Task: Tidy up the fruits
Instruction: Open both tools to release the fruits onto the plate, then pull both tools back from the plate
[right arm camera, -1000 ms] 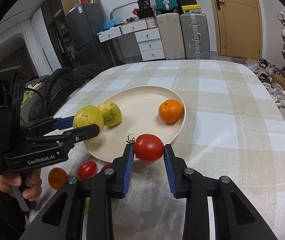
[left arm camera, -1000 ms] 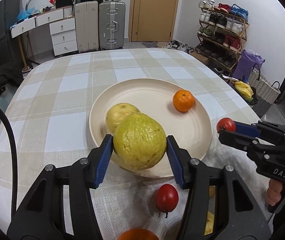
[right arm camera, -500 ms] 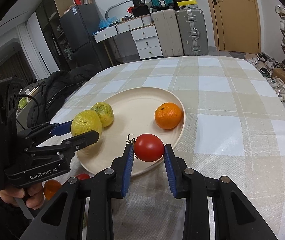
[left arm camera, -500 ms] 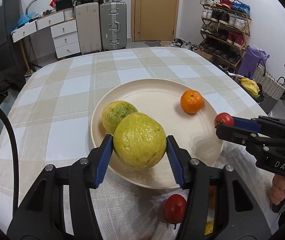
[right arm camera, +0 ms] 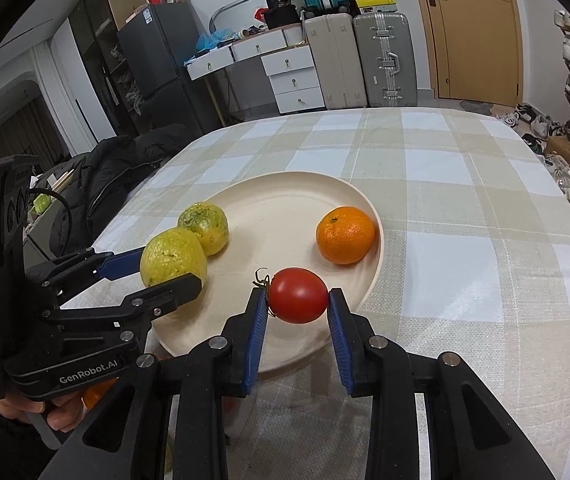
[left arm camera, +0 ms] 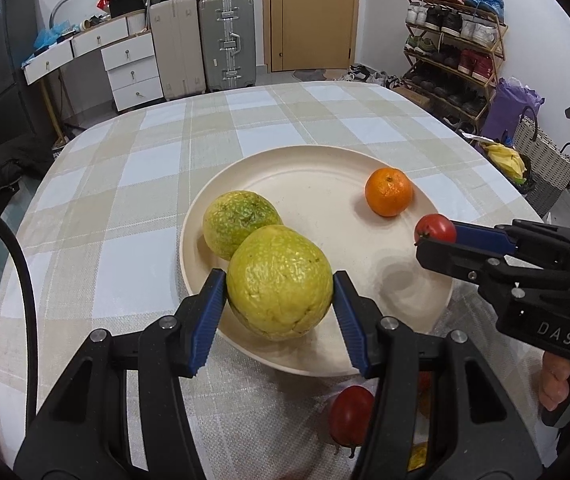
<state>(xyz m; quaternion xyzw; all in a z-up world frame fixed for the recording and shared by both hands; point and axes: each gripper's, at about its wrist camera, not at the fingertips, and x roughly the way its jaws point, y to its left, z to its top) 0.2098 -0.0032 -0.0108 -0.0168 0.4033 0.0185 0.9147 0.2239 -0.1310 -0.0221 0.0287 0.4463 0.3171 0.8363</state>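
My left gripper clenches a bumpy yellow-green citrus; my right gripper clenches a red tomato. Since a second ago both fruits have come further in over the cream plate, from its near rim. On the plate a greener citrus touches mine, and an orange sits apart. Another tomato lies on the checked cloth beneath my left fingers.
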